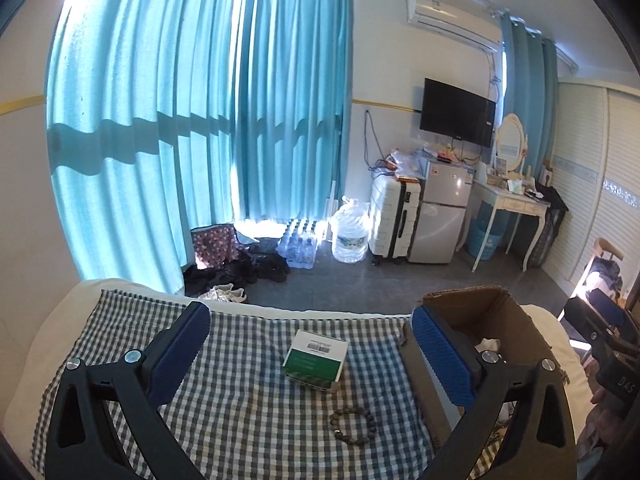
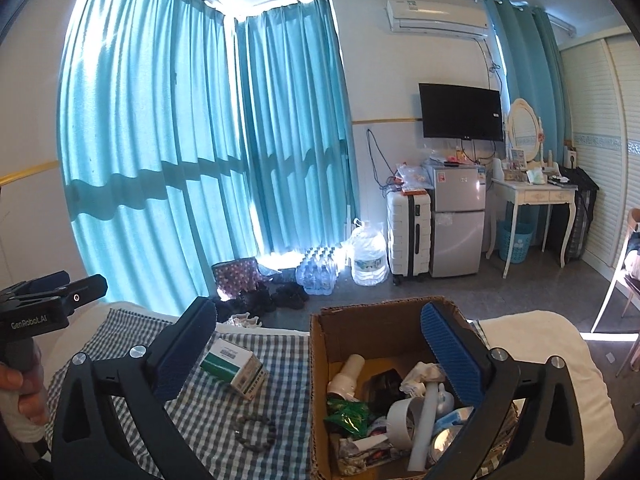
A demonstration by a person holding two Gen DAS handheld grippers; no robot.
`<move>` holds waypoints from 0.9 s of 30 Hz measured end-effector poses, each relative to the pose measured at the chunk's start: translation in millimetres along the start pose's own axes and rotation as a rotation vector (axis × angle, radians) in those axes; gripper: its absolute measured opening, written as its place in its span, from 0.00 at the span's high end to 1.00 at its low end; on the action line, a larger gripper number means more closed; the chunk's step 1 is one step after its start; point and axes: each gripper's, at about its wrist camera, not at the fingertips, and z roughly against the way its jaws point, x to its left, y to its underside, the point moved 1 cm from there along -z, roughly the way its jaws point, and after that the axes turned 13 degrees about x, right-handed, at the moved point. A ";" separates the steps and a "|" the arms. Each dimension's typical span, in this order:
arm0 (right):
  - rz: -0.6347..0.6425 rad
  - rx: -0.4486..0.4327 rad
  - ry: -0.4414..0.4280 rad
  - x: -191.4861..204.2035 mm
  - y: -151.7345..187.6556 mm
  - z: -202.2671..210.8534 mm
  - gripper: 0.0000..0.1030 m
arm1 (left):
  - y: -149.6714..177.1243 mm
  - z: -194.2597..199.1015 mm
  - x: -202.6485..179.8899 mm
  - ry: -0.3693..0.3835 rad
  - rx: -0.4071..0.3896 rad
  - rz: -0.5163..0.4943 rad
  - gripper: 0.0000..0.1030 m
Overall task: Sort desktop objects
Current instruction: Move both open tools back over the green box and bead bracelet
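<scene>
A green and white carton (image 1: 316, 360) (image 2: 234, 370) lies on the blue checked cloth (image 1: 240, 412) (image 2: 192, 412). Nearer me a dark bead bracelet (image 1: 354, 426) (image 2: 256, 432) rests flat on the cloth. At the right stands an open cardboard box (image 1: 486, 312) (image 2: 320, 344) holding several items, among them a tape roll (image 2: 404, 416) and a green packet (image 2: 346, 414). My left gripper (image 1: 312, 320) hangs open above the carton, nothing between its fingers. My right gripper (image 2: 320, 316) is open over the box's left wall, empty too.
The cloth covers a white padded surface (image 2: 536, 344) whose far edge drops to the floor. Beyond it are shoes (image 1: 224, 294), a water jug (image 1: 350, 232), a suitcase (image 1: 394, 220) and a small fridge (image 1: 440, 216). A person's hand (image 2: 20, 392) grips the left tool's handle.
</scene>
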 end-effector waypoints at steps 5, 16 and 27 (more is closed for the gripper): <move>0.011 0.016 0.000 8.9 0.2 -7.6 0.00 | 5.0 -7.1 14.0 -0.002 0.013 0.015 0.00; 0.030 0.033 0.002 28.8 4.3 -27.0 0.00 | 17.1 -35.3 29.0 0.012 0.006 -0.034 0.00; 0.052 0.060 -0.006 49.2 13.3 -54.4 0.00 | 21.6 -79.1 36.8 0.058 0.045 -0.041 0.00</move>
